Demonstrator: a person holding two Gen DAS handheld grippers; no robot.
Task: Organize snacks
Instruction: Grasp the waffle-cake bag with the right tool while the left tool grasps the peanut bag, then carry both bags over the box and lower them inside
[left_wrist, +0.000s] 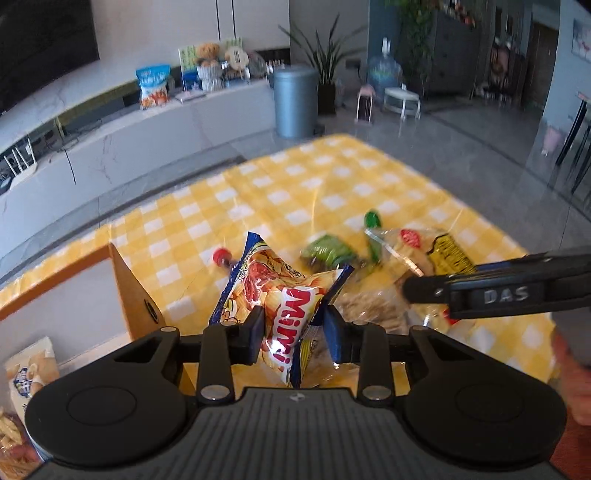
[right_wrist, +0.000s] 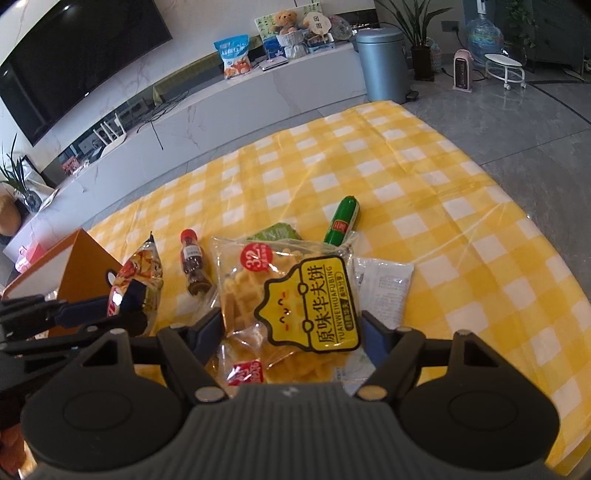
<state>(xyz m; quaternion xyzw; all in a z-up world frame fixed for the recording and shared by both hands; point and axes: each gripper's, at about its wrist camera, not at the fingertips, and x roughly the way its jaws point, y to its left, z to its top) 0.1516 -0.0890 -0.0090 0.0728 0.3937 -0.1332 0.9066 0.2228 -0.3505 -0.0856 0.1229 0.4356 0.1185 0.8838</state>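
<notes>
Left gripper (left_wrist: 293, 332): its two pads are pressed on the Mimi snack bag (left_wrist: 284, 295), which stands up between them, lifted above the tablecloth (left_wrist: 295, 177).
Why held so: I judge the bag is taken by its middle so it can travel to the cardboard box (left_wrist: 133, 295), which is just to the left of it.
Box: it is open, with other snack bags (left_wrist: 26, 373) already visible at that side, so sorting seems partly done.
Right gripper (right_wrist: 291, 332): the fingers stand wide apart on both sides of the waffle packet (right_wrist: 291, 295); they do not clamp it yet.
Right pose: low and pointing forward over the pile, near the left tool.
Waffle packet: it lies on top of a white sachet (right_wrist: 384, 284), label upward.
Still on the cloth: small bottle (right_wrist: 194, 262), green sausage (right_wrist: 341, 221), green packet (right_wrist: 275, 232).
Risk: the thin plastic may slip.
</notes>
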